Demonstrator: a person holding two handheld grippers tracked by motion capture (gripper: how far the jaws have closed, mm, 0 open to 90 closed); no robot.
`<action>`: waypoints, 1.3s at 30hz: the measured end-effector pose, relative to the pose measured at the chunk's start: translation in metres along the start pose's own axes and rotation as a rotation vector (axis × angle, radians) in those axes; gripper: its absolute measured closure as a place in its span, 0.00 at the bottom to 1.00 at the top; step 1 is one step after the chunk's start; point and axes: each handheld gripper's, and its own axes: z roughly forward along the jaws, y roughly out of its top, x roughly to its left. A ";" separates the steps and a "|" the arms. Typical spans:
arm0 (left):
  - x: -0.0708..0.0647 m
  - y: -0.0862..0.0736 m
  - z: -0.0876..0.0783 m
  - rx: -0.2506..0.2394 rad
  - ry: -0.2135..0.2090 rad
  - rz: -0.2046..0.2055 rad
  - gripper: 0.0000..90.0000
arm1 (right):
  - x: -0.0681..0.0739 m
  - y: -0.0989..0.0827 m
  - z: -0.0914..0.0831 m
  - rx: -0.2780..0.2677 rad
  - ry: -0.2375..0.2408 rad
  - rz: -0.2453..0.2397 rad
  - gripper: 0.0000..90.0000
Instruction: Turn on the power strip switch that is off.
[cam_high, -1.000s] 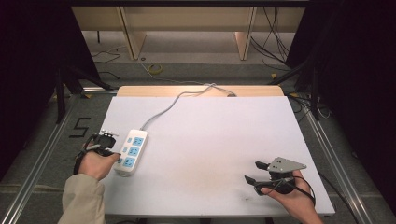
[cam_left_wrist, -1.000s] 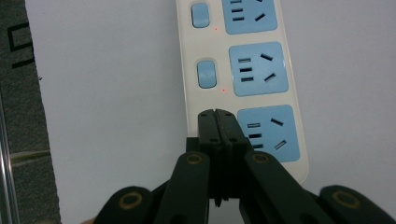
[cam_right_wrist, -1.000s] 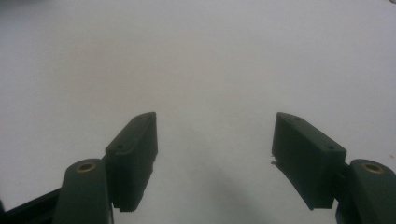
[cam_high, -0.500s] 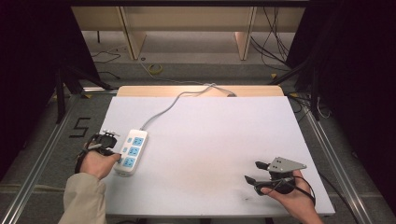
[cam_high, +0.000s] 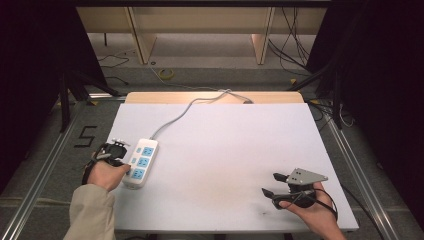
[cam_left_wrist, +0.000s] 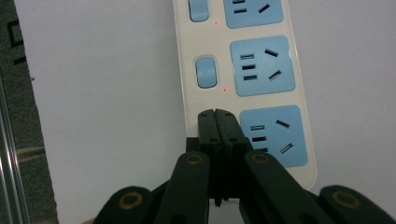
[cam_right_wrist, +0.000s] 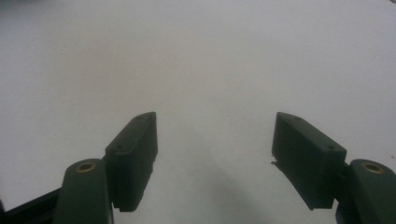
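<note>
Left gripper (cam_left_wrist: 217, 114): jaws pressed together, tips on the power strip (cam_left_wrist: 243, 70) beside its nearest socket, near the table's (cam_high: 225, 150) left edge. Right gripper (cam_right_wrist: 215, 154): jaws spread, holding nothing, near the right front corner.

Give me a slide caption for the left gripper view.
Shut left gripper presses its tips at the nearest switch spot of the power strip.
</note>
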 end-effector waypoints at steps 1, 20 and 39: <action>0.000 0.000 0.000 -0.001 0.001 -0.001 1.00 | 0.000 0.000 0.000 0.000 0.000 0.000 0.36; -0.002 0.002 0.002 0.006 0.010 -0.001 1.00 | 0.000 0.000 0.000 0.002 0.002 -0.002 0.36; -0.003 0.002 0.003 0.012 0.014 -0.010 1.00 | 0.001 0.000 0.000 0.002 0.003 -0.005 0.36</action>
